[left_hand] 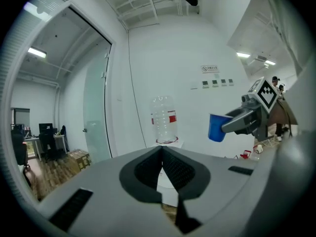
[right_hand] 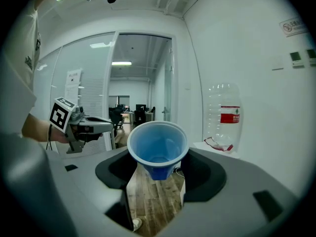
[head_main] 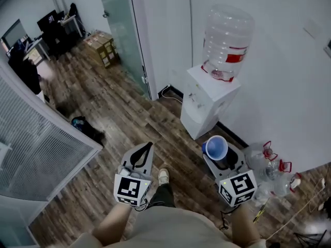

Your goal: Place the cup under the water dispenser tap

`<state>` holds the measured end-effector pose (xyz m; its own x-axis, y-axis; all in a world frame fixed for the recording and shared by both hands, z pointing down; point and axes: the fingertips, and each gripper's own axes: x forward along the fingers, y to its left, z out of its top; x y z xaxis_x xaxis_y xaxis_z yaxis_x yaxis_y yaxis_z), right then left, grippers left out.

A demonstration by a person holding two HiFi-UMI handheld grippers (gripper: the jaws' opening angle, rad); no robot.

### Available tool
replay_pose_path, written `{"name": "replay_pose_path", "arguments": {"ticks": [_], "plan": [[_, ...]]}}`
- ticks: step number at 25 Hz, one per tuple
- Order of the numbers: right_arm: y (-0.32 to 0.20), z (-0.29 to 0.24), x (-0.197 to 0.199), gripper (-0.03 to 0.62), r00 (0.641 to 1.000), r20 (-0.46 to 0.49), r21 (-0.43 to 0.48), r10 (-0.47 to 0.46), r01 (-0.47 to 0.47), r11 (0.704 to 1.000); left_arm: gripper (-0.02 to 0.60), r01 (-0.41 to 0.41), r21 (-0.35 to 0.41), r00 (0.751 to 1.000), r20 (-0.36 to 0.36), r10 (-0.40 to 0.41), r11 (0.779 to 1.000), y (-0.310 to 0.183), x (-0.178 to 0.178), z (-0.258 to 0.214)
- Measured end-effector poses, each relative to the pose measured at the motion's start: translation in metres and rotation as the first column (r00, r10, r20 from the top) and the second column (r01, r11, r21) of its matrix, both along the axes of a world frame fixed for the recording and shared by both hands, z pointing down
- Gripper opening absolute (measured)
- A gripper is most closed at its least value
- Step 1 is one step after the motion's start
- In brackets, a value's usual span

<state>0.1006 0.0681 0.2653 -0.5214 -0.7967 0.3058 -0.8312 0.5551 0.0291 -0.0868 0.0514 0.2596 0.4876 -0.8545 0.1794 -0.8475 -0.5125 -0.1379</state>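
Observation:
A blue plastic cup (head_main: 215,148) stands upright between the jaws of my right gripper (head_main: 221,156), which is shut on it; the cup (right_hand: 158,148) fills the middle of the right gripper view. The white water dispenser (head_main: 207,103) with its clear, empty-looking bottle (head_main: 226,41) stands against the wall ahead, a step away from the cup. My left gripper (head_main: 141,154) is at the left, jaws closed together with nothing between them. The left gripper view shows the cup (left_hand: 216,127) held out at the right and the bottle (left_hand: 164,119) straight ahead.
Several empty water bottles (head_main: 271,170) lie on the wooden floor right of the dispenser. A frosted glass door (head_main: 123,32) stands left of it, with cardboard boxes (head_main: 101,47) and office desks beyond. A white slatted partition (head_main: 41,149) is at my left. My shoe (head_main: 163,176) shows below.

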Motion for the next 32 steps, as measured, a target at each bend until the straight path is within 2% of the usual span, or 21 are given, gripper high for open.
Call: {"name": "replay_pose_path", "arguments": {"ticks": [9,17,24,29,32], "plan": [[-0.124,-0.002,-0.036,0.281,0.997,0.002,-0.007,0.073,-0.073,0.997,0.006,-0.076,0.024,0.997,0.030,0.075,0.997,-0.133,-0.028,-0.006],[-0.207,0.023,-0.041,0.282,0.991,0.029,-0.003,0.129,-0.129,0.992,0.006,-0.103,0.027,0.994,0.040,0.102,0.994,-0.214,-0.036,0.011],[-0.270,0.076,-0.036,0.284,0.988,0.043,-0.022,0.148,-0.147,0.989,0.006,-0.076,0.006,0.997,0.014,0.075,0.997,-0.271,-0.024,0.051],[-0.303,0.130,-0.042,0.287,0.991,0.039,-0.041,0.132,-0.130,0.991,0.006,-0.071,0.003,0.997,-0.009,0.071,0.997,-0.303,-0.010,0.095],[-0.325,0.163,-0.045,0.287,0.993,0.029,-0.044,0.115,-0.114,0.993,0.006,-0.039,-0.003,0.999,-0.006,0.039,0.999,-0.322,-0.008,0.129]]}}
